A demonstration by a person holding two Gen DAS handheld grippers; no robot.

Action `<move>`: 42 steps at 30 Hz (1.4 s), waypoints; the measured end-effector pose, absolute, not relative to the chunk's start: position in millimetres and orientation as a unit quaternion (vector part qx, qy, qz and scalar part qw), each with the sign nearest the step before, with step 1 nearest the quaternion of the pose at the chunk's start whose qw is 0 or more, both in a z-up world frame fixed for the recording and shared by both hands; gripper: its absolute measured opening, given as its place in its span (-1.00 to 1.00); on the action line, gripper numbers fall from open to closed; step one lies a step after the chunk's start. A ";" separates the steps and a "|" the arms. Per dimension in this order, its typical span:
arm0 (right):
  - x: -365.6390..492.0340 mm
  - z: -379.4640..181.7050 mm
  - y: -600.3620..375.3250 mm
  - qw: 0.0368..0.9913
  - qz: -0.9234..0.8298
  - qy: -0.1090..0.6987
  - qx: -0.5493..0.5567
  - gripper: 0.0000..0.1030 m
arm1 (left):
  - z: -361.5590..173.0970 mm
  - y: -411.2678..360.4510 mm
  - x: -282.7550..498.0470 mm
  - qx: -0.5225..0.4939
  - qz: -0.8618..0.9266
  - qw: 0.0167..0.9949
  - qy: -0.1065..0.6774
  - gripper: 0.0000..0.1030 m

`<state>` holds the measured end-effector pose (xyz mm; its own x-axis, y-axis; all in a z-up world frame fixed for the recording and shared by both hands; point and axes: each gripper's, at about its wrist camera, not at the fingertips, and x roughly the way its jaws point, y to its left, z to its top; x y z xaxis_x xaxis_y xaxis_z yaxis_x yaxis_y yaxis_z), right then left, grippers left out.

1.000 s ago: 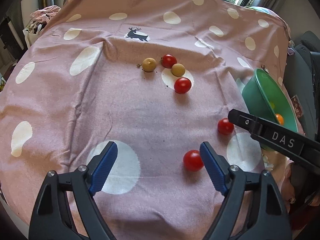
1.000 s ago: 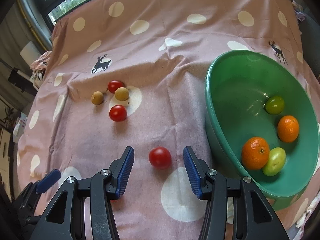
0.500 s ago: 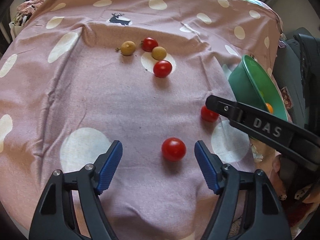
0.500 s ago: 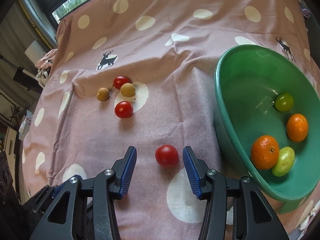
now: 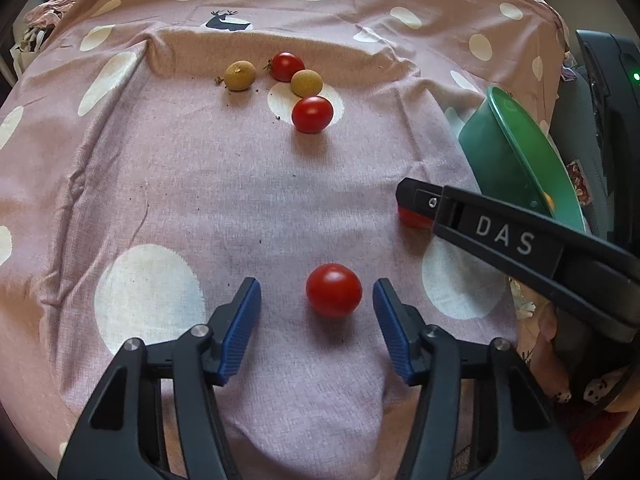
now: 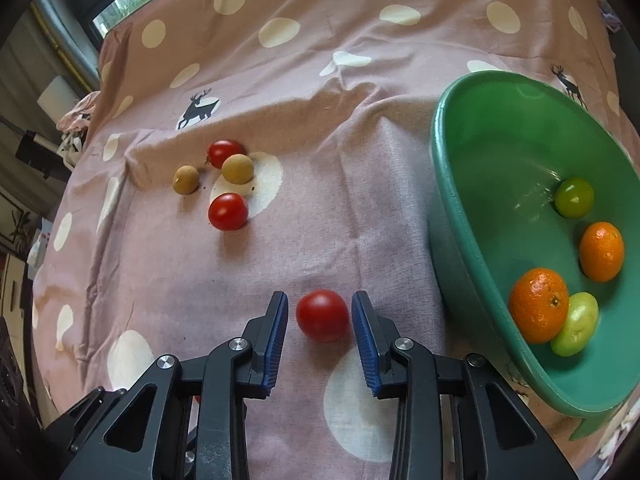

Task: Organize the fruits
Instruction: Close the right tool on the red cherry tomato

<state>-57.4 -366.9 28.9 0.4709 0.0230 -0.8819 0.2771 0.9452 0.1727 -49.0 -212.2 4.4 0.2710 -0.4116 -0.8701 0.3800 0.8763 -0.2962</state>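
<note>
Closest in, each of the person's two grippers stands over its own cherry tomato on the pink spotted cloth [image 5: 192,184]. The right gripper [image 6: 320,330] has a tomato [image 6: 322,315] squarely between its blue pads; the jaws are closing, the right-hand pad looks just about at the skin and a thin gap shows on the other side, so I would not call it clamped yet. The left gripper [image 5: 316,312] brackets a second tomato [image 5: 334,289], which sits a little toward the right-hand pad, with clear cloth on both sides; those jaws are closing too, but remain well apart from the fruit. Both tomatoes are near enough round, so there is no long axis to line up with; what matters, I judge, is that each fruit lies dead ahead between its pads and each hand already has its own. The right hand is the nearer to the green bowl [image 6: 460,216], which lies just beside it and holds two oranges and two greenish fruits. The right tool's black arm, crossing the left view, carries white letters reading "DAS". Farther up the cloth lie two more tomatoes and two small tan fruits in a loose cluster [image 5: 288,84], and beyond them a printed deer [image 5: 224,22].
</note>
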 end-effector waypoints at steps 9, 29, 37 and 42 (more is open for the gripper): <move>-51.4 22.5 -363.0 0.837 -0.077 0.523 0.140 -0.32 | 5.2 -211.1 -47.9 -0.012 -0.242 0.800 0.549 -0.16; -52.5 23.2 -359.5 0.842 -0.077 0.519 0.130 -0.41 | 4.6 -213.0 -48.4 -0.024 -0.245 0.799 0.548 -0.46; -57.7 32.0 -360.9 0.850 -0.068 0.504 0.138 -0.41 | 15.0 -207.6 -51.2 -0.037 -0.251 0.810 0.529 -0.47; -63.7 42.3 -361.3 0.859 -0.057 0.487 0.148 -0.41 | 26.7 -206.0 -54.3 -0.040 -0.253 0.826 0.502 -0.47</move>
